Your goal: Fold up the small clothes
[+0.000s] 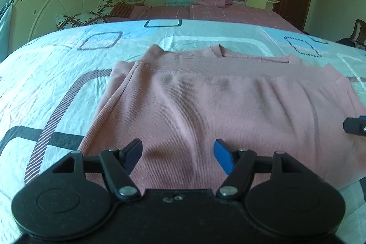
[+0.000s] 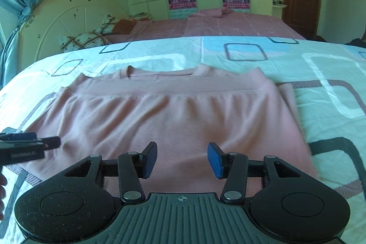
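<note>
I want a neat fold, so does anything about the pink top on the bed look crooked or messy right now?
Mostly tidy. The pink top lies flat on the patterned sheet, folded up toward the collar. The folded-up hem sits slightly slanted, and a layer underneath pokes out at one side. Nothing looks damaged or spilled.

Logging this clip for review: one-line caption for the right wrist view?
Right gripper open above a folded pink top on a patterned bedsheet, left gripper at its left edge.
</note>
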Action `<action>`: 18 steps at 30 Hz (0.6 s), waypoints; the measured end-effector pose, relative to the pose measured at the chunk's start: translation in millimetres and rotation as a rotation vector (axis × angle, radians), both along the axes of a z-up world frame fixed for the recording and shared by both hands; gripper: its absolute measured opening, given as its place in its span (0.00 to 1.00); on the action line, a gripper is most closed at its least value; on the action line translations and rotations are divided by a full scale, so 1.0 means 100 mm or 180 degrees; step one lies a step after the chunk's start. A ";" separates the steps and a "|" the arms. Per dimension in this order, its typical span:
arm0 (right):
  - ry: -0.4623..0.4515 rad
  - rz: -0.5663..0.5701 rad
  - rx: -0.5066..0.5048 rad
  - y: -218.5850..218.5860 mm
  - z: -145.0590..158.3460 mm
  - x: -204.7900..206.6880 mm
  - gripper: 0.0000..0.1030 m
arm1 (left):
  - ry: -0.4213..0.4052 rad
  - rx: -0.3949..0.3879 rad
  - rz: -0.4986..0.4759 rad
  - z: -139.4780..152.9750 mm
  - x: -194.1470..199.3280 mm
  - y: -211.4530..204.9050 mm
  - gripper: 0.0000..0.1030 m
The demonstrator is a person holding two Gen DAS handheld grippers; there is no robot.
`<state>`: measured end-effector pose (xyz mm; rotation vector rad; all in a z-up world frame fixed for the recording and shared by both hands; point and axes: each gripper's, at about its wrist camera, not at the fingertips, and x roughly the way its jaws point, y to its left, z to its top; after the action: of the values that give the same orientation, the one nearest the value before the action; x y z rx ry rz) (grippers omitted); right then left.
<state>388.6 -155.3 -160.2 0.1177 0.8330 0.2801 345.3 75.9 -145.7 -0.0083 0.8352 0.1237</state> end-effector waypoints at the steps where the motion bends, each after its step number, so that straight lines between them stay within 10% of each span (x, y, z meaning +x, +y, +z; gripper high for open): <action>1: 0.0016 0.0003 0.0024 0.05 -0.01 0.03 0.47 | 0.0042 0.0014 0.0004 -0.06 0.01 0.02 0.67; 18: 0.0033 0.0117 -0.0532 0.75 -0.32 0.29 0.55 | 0.0050 -0.0248 -0.0162 -0.01 -0.08 0.21 0.70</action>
<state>417.3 -80.6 -192.3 -0.0525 0.8661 0.2435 337.2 96.9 -146.7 -0.0595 0.8548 0.0433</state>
